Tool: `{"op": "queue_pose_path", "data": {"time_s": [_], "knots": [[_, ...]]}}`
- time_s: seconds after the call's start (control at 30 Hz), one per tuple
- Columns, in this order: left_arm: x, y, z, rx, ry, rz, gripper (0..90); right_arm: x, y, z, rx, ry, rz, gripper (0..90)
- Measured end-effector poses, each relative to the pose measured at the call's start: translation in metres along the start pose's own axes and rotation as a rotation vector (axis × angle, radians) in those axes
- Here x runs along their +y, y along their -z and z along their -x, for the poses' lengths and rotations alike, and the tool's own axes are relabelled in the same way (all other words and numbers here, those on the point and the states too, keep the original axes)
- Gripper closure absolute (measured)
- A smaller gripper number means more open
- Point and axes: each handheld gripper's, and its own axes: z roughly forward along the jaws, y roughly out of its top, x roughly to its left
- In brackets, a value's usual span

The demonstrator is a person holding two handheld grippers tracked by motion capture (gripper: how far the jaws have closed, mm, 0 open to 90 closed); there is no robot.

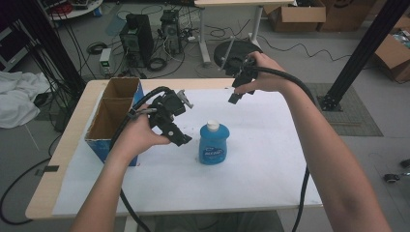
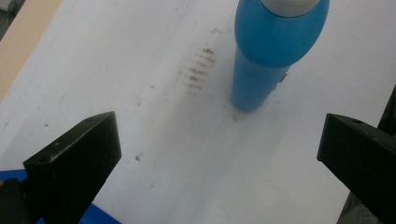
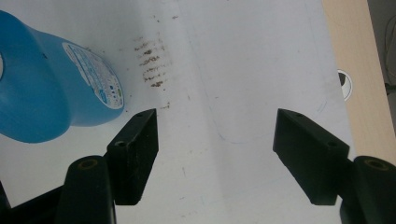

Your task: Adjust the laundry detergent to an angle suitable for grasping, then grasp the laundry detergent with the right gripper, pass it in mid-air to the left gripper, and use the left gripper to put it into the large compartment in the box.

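Left of centre, left tongs (image 1: 180, 138): released, empty, just beside the upright blue bottle (image 1: 213, 143) on the table (image 1: 270, 159); nearer hand. Bottle: long axis vertical. Right tongs (image 1: 235, 95): released, empty, farther behind it.

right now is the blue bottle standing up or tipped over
Standing up. The blue bottle rests on its base on the white table cover, white cap on top, label facing the person.

A wooden table (image 1: 67, 145) has a white sheet (image 1: 261, 159) covering most of its top. A blue bottle (image 1: 213, 143) with a white cap stands near the middle. An open cardboard box (image 1: 112, 116) sits by the left edge. Small brown marks (image 2: 198, 70) stain the sheet beside the bottle.
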Motion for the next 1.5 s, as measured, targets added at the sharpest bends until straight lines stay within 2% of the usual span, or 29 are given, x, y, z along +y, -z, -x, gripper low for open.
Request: {"op": "queue_pose_path", "data": {"time_s": [1.5], "knots": [[0.0013,-0.0001,0.0024,0.000,-0.007,0.001,0.1,-0.0024,0.0021,-0.0013,-0.003,0.003,-0.005,31.4]]}}
